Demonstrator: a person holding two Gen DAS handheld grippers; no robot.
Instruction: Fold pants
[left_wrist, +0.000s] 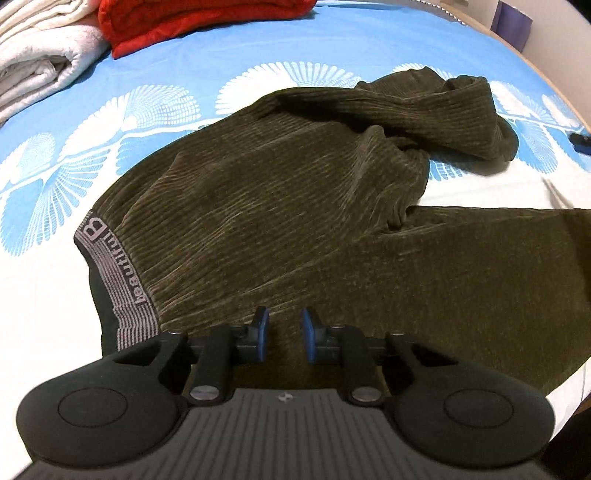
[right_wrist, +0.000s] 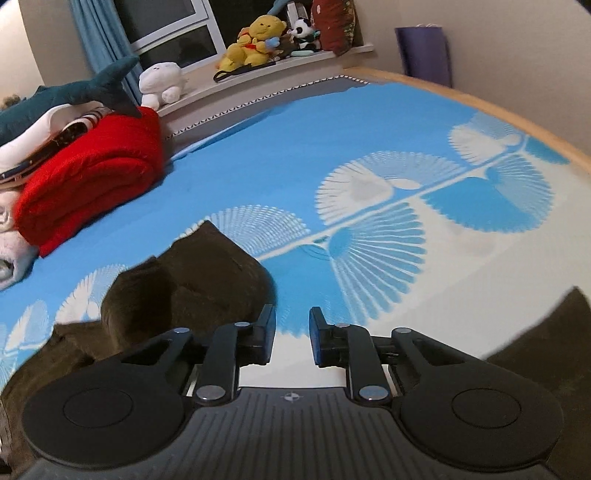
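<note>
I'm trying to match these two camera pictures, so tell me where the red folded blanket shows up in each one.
Left wrist view: the red folded blanket lies at the top edge, left of centre, beside the white folded blanket.
Right wrist view: it lies at mid-left, under a plush shark.
Shared landmark: the dark olive corduroy pants on the blue patterned bedsheet.

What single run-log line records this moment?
pants: unfolded on bed | left gripper: open, empty | right gripper: open, empty
</note>
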